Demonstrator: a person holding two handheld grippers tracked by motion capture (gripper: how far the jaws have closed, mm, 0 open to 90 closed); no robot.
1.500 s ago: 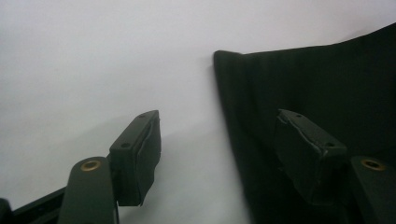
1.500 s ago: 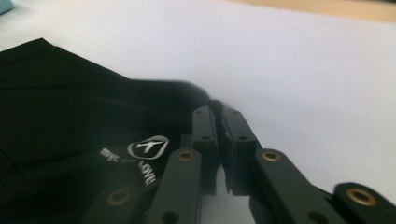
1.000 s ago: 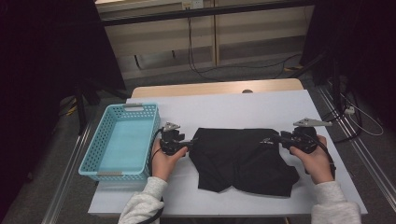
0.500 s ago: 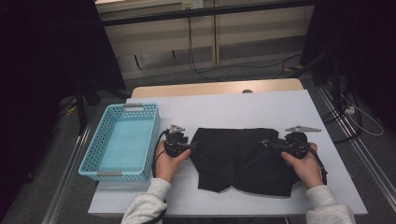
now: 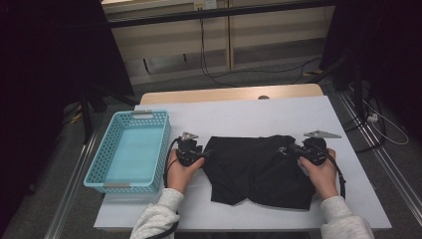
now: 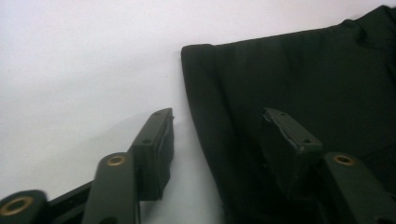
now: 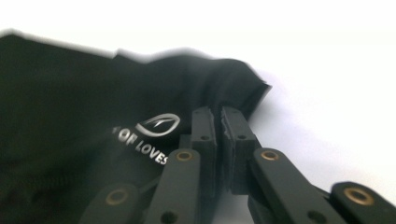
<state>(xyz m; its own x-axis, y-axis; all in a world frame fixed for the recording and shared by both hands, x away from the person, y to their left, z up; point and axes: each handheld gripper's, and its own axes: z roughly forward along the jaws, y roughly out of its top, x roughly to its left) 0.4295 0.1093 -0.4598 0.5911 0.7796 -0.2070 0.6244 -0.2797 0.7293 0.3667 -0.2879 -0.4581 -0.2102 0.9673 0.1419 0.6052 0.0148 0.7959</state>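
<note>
High view: right tongs (image 5: pixel 293 149) are closing, pinching the black shorts' (image 5: pixel 259 169) edge; left tongs (image 5: pixel 203 156) are narrowing, half-spread, straddling the opposite edge.

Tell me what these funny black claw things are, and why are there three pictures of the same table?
The claws are grabbing tools. A person holds one in each hand: the left gripper and the right gripper. One camera hangs above the white table. Two more ride on the tools and look along their jaws, so you get close-ups. On the table lie black shorts, and beside them stands a blue basket with nothing in it. The right gripper has just squeezed almost shut at one edge of the shorts; whether it pinches cloth is hard to tell. The left gripper has been closing too, but its jaws are open, one over the shorts, one over bare table.
</note>
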